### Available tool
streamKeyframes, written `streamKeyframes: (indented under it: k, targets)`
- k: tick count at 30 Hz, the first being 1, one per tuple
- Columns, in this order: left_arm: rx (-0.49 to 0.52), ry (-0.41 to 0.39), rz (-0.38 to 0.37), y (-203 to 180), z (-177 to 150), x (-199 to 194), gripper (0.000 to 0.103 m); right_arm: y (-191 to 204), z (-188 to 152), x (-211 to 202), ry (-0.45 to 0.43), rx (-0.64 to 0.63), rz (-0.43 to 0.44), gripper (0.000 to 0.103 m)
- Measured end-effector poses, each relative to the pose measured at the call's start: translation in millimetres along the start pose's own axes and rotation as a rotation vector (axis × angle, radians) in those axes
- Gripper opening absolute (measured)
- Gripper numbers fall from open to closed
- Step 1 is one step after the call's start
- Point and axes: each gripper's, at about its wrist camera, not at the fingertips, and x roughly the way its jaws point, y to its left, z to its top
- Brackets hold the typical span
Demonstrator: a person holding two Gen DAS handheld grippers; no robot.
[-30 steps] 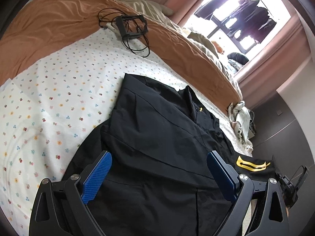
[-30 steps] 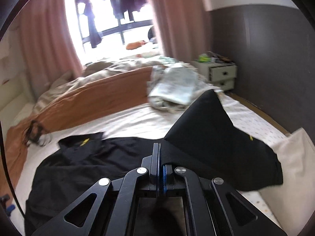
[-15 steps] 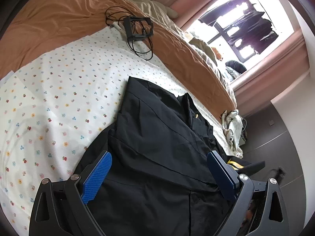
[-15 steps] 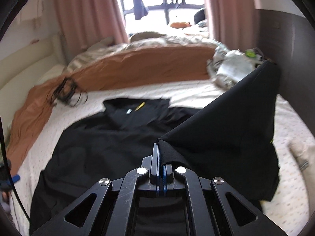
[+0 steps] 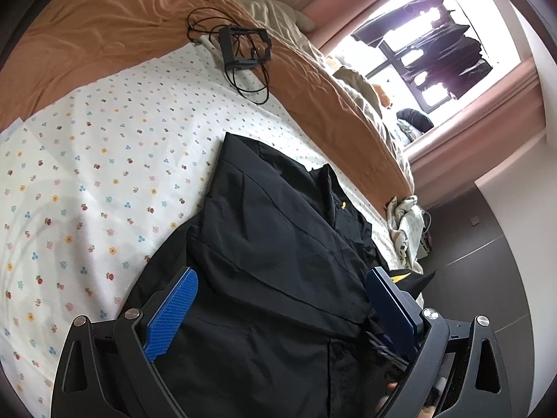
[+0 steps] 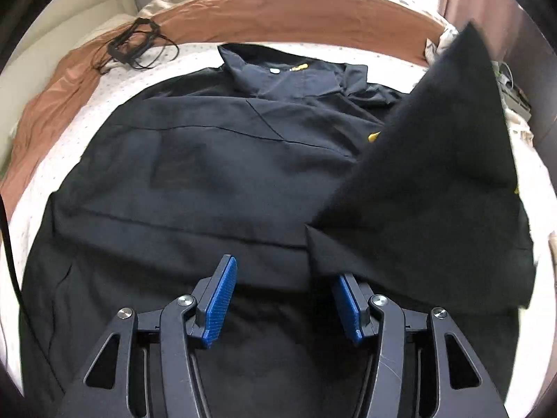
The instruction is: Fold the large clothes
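Observation:
A large black shirt (image 5: 278, 244) with a collar and small yellow marks lies spread on the flowered bedsheet (image 5: 87, 174). In the right wrist view its body (image 6: 209, 174) fills the middle. One side flap (image 6: 435, 191) stands raised at the right and falls across the body. My right gripper (image 6: 285, 299) hovers low over the shirt, jaws opening, nothing pressed between the blue pads; the flap's lower edge rests by the right fingertip (image 6: 348, 299). My left gripper (image 5: 282, 310) is open above the shirt's lower part, holding nothing.
A black frame with coiled cable (image 5: 243, 48) lies near the brown blanket (image 5: 104, 35), also the cable (image 6: 132, 45) at far left. A crumpled light cloth (image 5: 403, 223) sits at the bed's far edge. Dark wall panels and a bright window stand beyond.
My right gripper swung over and down across the shirt carrying the black flap, then its jaws parted and let the flap go. The left gripper stayed nearly still and open.

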Motion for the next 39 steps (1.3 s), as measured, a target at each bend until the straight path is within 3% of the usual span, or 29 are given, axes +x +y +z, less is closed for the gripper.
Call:
streamKeyframes:
  k: [2, 6, 8, 19, 26, 32, 34, 36, 39]
  targets:
    - [0.01, -0.002, 0.0, -3, -1, 0, 0.097, -17, -2, -20, -0.027, 0.024, 0.009, 0.054]
    - [0.024, -0.009, 0.005, -6, -3, 0, 0.097, -67, -8, -61, -0.104, 0.109, -0.064, 0.069]
    - [0.029, -0.01, 0.01, -7, -3, 1, 0.097, -96, -14, -72, -0.125, 0.169, -0.097, 0.07]
    - [0.089, -0.005, 0.072, -16, -13, 15, 0.097, -223, -45, -59, -0.131, 0.5, -0.188, 0.07]
    - [0.119, 0.015, 0.109, -23, -21, 30, 0.097, -255, -51, -16, -0.088, 0.562, -0.173, 0.07]
    - [0.141, 0.02, 0.132, -26, -26, 36, 0.097, -254, -54, 4, -0.087, 0.568, -0.126, 0.069]
    - [0.132, 0.019, 0.13, -25, -26, 35, 0.097, -254, -54, 7, -0.084, 0.565, -0.115, 0.063]
    - [0.128, 0.018, 0.128, -25, -25, 35, 0.097, -254, -53, 9, -0.073, 0.552, -0.118, 0.047]
    - [0.117, 0.012, 0.116, -23, -22, 31, 0.097, -250, -48, 3, -0.071, 0.527, -0.112, 0.043]
